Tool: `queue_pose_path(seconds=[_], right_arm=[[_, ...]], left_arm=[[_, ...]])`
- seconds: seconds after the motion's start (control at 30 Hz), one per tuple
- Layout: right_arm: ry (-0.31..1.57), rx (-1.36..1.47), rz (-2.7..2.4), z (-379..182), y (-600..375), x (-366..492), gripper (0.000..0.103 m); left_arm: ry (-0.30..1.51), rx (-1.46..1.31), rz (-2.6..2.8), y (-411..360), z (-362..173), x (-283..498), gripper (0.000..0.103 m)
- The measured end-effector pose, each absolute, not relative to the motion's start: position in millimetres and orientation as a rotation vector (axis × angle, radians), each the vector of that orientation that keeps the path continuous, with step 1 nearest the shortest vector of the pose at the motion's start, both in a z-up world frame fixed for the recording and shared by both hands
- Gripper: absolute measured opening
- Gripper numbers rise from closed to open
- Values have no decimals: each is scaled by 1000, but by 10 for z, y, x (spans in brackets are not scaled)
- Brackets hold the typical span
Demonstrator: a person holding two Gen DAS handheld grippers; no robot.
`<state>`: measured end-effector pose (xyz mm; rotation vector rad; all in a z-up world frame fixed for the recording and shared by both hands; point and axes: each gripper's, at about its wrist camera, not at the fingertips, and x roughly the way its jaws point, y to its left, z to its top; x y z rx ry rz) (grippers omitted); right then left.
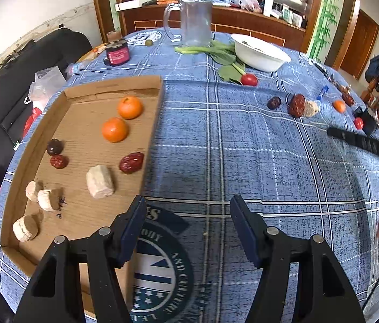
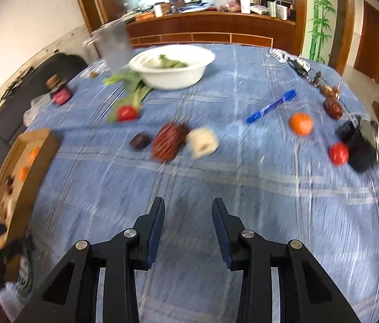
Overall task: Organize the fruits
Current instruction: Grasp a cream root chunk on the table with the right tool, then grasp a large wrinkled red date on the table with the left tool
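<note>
Both of our grippers are empty: the left gripper [image 1: 188, 210] gapes wide at the cardboard tray's [image 1: 154, 123] near corner, the right gripper [image 2: 188, 210] is moderately open above bare desk [image 2: 243, 183]. We judge the large red date [image 2: 168, 141] at 12 o'clock the next pick; we should slow down, centre it, then close. The left view shows tangerines [image 1: 114, 129], dates and pale chunks already in the tray; the blurred right view shows the loose tangerine [image 2: 301, 123] and tomato [image 2: 338, 154] at 2 o'clock.
</note>
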<state>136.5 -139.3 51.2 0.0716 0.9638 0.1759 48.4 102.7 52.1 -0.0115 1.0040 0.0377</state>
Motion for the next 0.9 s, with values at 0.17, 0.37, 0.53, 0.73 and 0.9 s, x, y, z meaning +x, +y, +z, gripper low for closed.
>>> queue_pose_path(seconds=[0.17,0.37,0.53,0.73,0.9], right_arm=[[982,92,191,347,-1508,1807,41],[959,15,235,233,-1408,2113,33],[932,-12,260,263,-1442,1987,27],[920,41,277,359,-1755,1502,27],[908,25,263,392,-2013,1096,27]], left_arm=[[1026,-18,52,963,492,529,64],[1035,-6,66,824,472,677,64],[1033,14,30,515,493,972,63],[997,28,-97,-41,497,1425,63],[1006,40,-168,-477,376,1786,63]])
